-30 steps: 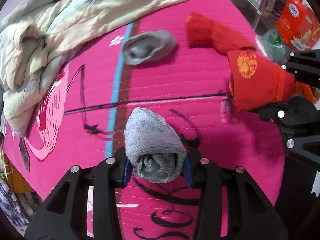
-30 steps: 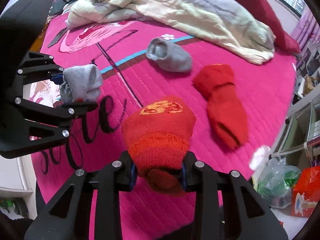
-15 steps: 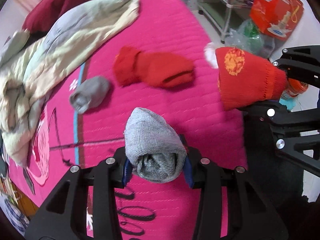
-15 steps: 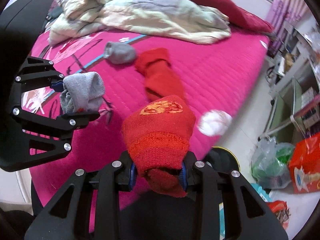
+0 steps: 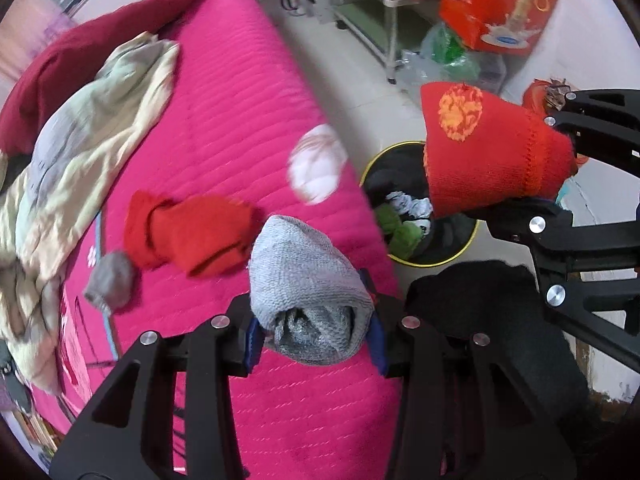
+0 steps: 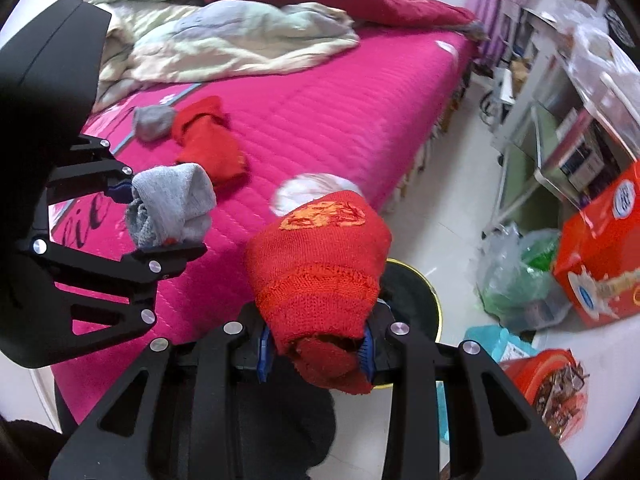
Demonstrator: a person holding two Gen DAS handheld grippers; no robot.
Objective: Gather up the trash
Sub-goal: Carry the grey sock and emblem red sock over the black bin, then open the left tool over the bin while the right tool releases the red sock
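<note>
Left hand-held gripper (image 5: pixel 316 336) is pinching a rolled grey sock (image 5: pixel 308 292), blue pads pressed into both sides, the bundle sticking out over the pink bed (image 5: pixel 240 100). Right hand-held gripper (image 6: pixel 318 346) is clamped on a red sock (image 6: pixel 320 276) with an orange emblem on top; its lower end hangs ragged past the pads. In the left view that red sock (image 5: pixel 488 152) comes in from 3 o'clock and covers part of the bin (image 5: pixel 436 254), a black pail with a yellow rim on the floor beside the bed. Green and pale scraps show inside; the rest of its contents are too dark to read. In the right view the bin (image 6: pixel 420 280) is mostly hidden behind the red sock, only a rim arc peeking out at 3 o'clock of it. Loose on the bed: another red sock (image 5: pixel 188 236), a small grey sock (image 5: pixel 110 280) touching it, and a white wad (image 5: pixel 318 168) at the edge, smeared by blur. A pale blanket (image 5: pixel 80 152) lies crumpled at 9 o'clock, cut off by the frame. A dark shape under the grippers can't be made out.
</note>
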